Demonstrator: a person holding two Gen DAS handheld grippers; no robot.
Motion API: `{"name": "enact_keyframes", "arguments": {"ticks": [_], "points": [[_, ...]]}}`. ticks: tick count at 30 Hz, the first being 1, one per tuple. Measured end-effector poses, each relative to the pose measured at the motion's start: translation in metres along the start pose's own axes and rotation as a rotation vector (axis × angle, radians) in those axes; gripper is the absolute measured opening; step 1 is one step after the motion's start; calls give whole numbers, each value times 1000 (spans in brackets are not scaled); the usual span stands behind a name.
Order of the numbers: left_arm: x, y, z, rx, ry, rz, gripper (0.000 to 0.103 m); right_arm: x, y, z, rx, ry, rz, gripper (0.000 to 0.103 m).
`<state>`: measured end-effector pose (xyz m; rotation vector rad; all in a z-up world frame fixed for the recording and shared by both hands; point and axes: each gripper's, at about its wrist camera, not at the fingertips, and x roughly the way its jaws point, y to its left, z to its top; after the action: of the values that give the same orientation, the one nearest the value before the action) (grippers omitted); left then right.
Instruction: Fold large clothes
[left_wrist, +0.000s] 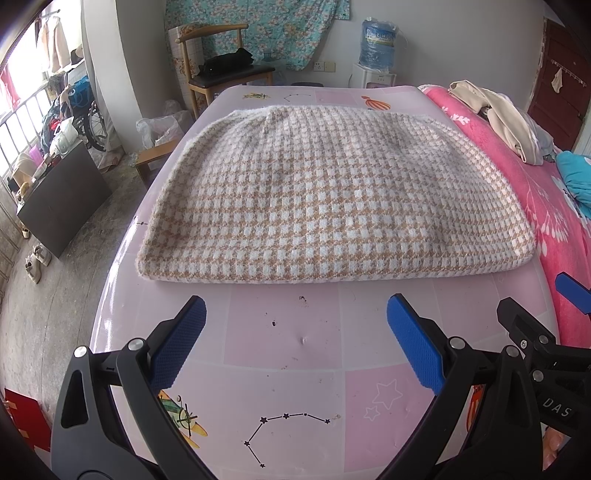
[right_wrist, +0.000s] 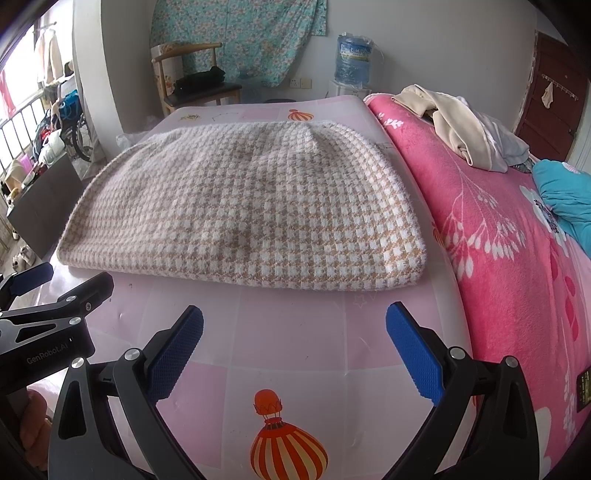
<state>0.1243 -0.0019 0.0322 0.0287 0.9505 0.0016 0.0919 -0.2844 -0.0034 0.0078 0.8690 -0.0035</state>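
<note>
A fuzzy tan-and-white houndstooth garment (left_wrist: 332, 195) lies folded into a thick rectangle on the pink patterned table (left_wrist: 280, 350); the right wrist view shows the same garment (right_wrist: 243, 210) from further right. My left gripper (left_wrist: 295, 314) hovers open just short of the garment's near folded edge, nothing between its blue pads. My right gripper (right_wrist: 294, 325) is also open and empty, a little back from the near right corner. Each gripper shows at the edge of the other's view: the right gripper (left_wrist: 535, 306), the left gripper (right_wrist: 62, 284).
A pink floral blanket (right_wrist: 517, 236) covers the bed along the table's right side, with cream clothes (right_wrist: 450, 125) and a teal cloth (right_wrist: 565, 195) on it. A wooden chair (left_wrist: 225, 70) and water dispenser (left_wrist: 376, 55) stand behind the table. Left lies bare floor with a dark cabinet (left_wrist: 62, 199) and shoes.
</note>
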Motion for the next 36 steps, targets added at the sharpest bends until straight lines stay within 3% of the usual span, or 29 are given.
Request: {"name": "enact_keyframes", "arguments": {"ticks": [36], "points": [[-1,-1,0,-2,-1,-1,95,-1,-5,2,-1,-2,-7,97]]}}
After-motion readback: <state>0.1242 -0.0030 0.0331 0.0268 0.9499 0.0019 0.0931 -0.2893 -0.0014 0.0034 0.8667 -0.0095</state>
